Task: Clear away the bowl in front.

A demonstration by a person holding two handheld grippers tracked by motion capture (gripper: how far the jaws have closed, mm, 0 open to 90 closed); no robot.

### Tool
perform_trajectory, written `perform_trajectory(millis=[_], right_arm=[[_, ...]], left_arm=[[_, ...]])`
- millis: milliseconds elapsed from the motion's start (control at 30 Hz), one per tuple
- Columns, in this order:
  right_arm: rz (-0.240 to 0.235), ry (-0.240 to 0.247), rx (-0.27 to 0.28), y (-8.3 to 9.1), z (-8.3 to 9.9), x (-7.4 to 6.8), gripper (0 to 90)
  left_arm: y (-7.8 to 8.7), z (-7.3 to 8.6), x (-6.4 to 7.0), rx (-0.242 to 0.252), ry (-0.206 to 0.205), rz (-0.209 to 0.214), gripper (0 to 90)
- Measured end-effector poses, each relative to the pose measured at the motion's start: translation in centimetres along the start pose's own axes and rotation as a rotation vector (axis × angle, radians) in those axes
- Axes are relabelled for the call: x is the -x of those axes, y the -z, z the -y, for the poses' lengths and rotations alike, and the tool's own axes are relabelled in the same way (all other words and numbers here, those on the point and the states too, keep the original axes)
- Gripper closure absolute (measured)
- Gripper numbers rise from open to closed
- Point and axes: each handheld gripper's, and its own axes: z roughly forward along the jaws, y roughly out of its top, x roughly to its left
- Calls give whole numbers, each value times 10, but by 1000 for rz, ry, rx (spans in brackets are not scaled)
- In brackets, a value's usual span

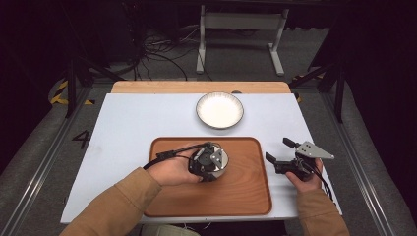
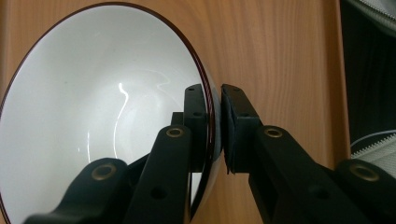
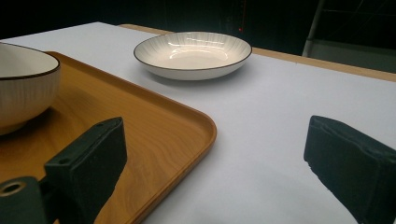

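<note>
A: Bowl [image 2: 93, 107] at the tray's 12 o'clock half: glossy white inside, thin dark brown-red rim line. Outside cream with faint vertical ribbing.

B: Tray [image 1: 246, 196]: warm orange-brown wood grain, streaks running lengthwise. Plate [image 1: 220, 109] at 12 o'clock beyond it?

A: Cream centre, fine grey radial stripes on the wall, dark rim line.

B: Table [image 1: 128, 128]: flat pale white-grey top, light wood strip along the far edge.

A: Left gripper [image 2: 215, 130] black, brass-coloured rivets. Right gripper [image 1: 278, 152] at 3 o'clock black, grey plate on top.

B: Sleeves [image 1: 113, 206] tan.
</note>
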Motion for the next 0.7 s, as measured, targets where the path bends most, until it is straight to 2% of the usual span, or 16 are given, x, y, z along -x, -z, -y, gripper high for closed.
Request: perform_trajectory(millis=[533,600,700], right_arm=[[4,-3,0,0,0,0,68],[5,-4,-1,0,0,0,68],[5,-1,1,0,0,0,68]], left_arm=[[-2,1,1,-26,13,20,824],[-2,1,1,-27,20,33,823],[-3,1,3,-22,37,76,802]])
